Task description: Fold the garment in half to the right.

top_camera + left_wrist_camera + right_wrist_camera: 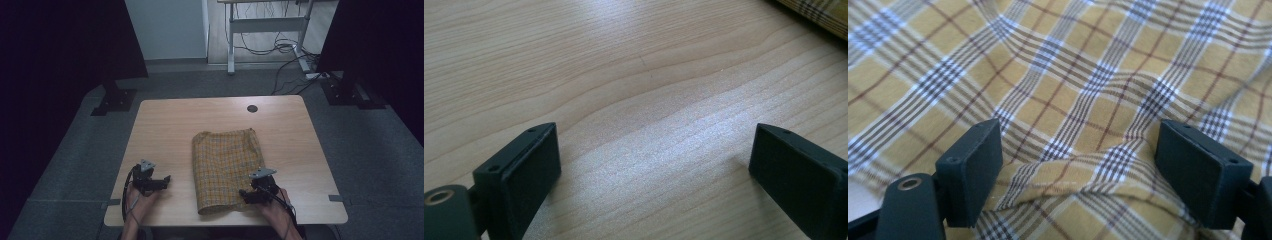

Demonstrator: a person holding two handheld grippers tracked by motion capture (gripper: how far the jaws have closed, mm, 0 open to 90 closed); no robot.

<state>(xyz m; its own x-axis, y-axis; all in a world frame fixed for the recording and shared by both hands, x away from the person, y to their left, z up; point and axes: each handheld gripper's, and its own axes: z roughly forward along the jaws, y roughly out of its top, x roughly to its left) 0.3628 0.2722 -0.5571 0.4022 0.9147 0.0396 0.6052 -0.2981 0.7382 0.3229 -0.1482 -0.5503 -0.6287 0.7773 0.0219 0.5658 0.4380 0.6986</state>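
A yellow plaid cloth point(227, 167) lies folded on the wooden table point(170, 130), right of the middle and reaching toward the near edge. My right gripper point(246, 195) sits at the cloth's near right corner, pointing left. In the right gripper view its jaws point(1078, 145) stand wide apart with a raised wrinkle of the cloth point(1073, 75) between them, and the pads do not press on it. My left gripper point(166, 181) rests on bare wood to the cloth's left. It is open and empty point(654, 145), with a cloth edge point(819, 12) at the far upper right.
A dark round cable hole point(252, 108) marks the table's far edge. Beyond the table stand a desk frame point(265, 22) with loose cables point(290, 50) and two dark stands point(115, 97) point(350, 92) on the grey floor. Bare wood lies left of and behind the cloth.
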